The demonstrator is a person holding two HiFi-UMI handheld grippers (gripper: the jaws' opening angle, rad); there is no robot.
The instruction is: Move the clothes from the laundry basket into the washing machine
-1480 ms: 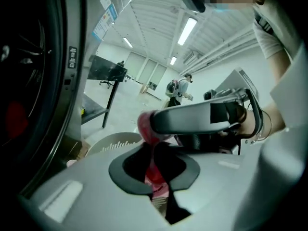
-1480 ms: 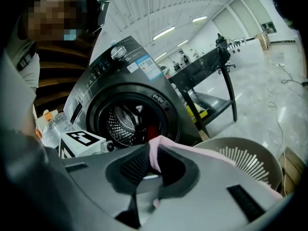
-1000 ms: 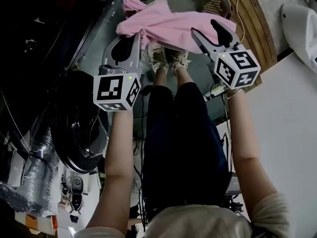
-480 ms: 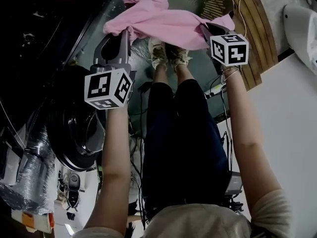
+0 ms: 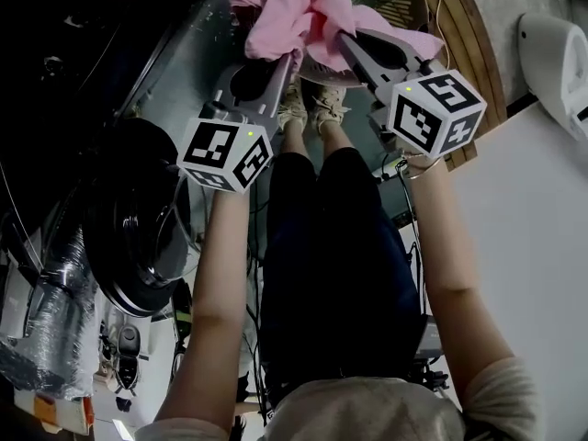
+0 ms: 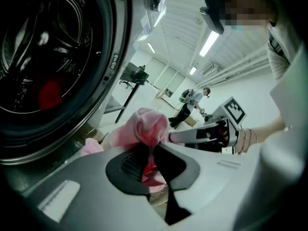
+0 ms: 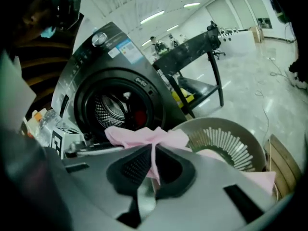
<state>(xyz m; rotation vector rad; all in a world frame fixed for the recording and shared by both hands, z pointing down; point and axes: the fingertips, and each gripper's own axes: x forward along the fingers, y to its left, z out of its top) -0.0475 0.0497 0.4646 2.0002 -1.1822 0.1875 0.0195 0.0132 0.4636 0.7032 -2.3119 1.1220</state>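
A soft pink cloth garment point(image 5: 292, 15) hangs bunched between both tools, over the near rim of the round grey slotted plastic laundry basket point(image 5: 404, 3). It is still outside the dark front-loading washing machine point(image 7: 103, 76), whose round opening stands nearby. The left gripper point(image 6: 153, 150) is clamped on one fold, and the right gripper point(image 7: 153, 159), whose jaws have just been closing, pinches another close beside it.

L tool point(image 6: 150, 147) clamped tight on the pink cloth point(image 6: 144, 126), fabric bunched up just above the jaws. Washer drum opening point(image 6: 108, 66) looms upper left w/ sth red point(image 6: 49, 93) inside. R tool point(image 6: 174, 137) reaches in from the right, jaws just closing, tip at the same cloth.
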